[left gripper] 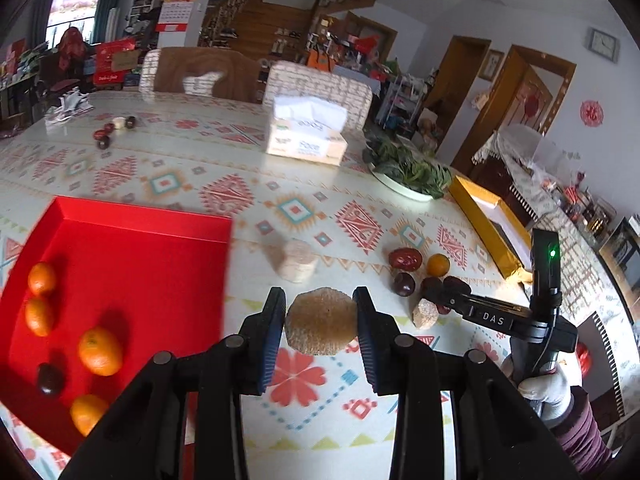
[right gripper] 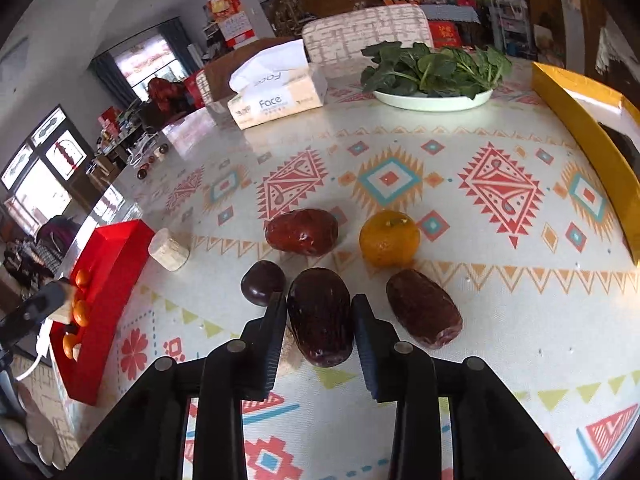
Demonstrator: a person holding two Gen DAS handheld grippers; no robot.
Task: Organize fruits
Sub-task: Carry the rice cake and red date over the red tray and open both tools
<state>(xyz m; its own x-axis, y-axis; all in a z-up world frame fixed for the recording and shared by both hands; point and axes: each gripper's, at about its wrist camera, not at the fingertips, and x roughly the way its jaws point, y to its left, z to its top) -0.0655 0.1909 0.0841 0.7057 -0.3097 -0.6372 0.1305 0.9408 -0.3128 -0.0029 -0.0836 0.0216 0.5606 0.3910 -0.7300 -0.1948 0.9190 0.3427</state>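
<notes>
My left gripper (left gripper: 320, 326) is shut on a round tan cake (left gripper: 322, 326), held above the table right of the red tray (left gripper: 132, 248). The tray holds several oranges (left gripper: 100, 351) and a dark plum (left gripper: 50, 378). My right gripper (right gripper: 319, 320) is shut on a dark red date (right gripper: 320, 316) that rests on the tablecloth. Around it lie another date (right gripper: 424, 308), a red date (right gripper: 302, 232), a dark plum (right gripper: 262, 282) and an orange (right gripper: 389, 238). The right gripper also shows in the left wrist view (left gripper: 440, 294).
A pale cake (left gripper: 296, 266) lies right of the tray, and a small tan piece (left gripper: 425, 313) by the right gripper. A tissue box (left gripper: 306, 132), a plate of greens (right gripper: 434, 76) and a yellow box (right gripper: 588, 136) stand further back. More fruits (left gripper: 114, 130) lie far left.
</notes>
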